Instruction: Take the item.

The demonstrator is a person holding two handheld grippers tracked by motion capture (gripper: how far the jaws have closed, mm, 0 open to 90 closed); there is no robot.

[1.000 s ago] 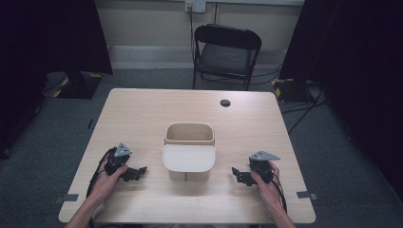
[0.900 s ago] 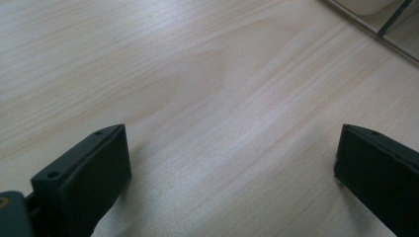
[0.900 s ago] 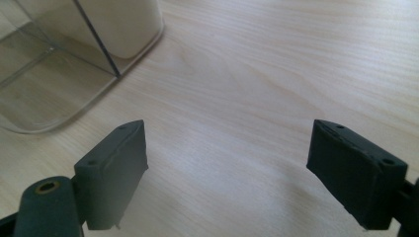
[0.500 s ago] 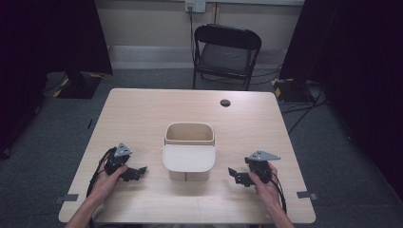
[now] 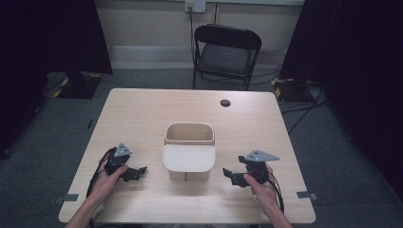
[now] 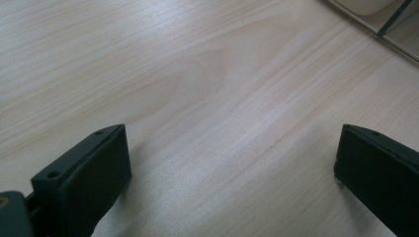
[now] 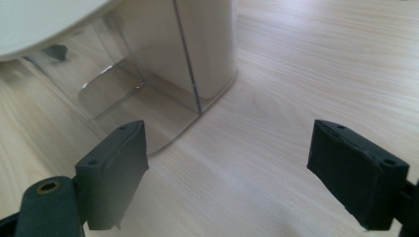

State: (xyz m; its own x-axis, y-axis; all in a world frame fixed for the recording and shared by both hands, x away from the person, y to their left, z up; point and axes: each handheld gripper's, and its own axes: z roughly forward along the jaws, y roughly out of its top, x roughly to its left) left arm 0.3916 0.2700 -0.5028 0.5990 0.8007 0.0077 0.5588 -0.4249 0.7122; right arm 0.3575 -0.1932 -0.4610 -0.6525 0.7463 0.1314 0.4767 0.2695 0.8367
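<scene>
Left gripper [image 5: 137,171] resting spread and empty on pale wooden table [image 5: 142,114]. Cream plastic bin with hinged flap [image 5: 189,151] sitting mid-table between both. Right gripper [image 5: 233,176] pointing at it, spread, empty. Judgement: approaching low and square should be avoiding tipping it.

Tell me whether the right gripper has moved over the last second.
Yes. In the high view the right gripper has slid slightly toward the beige container, narrowing the gap; the container itself stayed put.

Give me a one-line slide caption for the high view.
Two open hand-held black grippers, left and right, flank a beige plastic bin on a light wooden table.
</scene>
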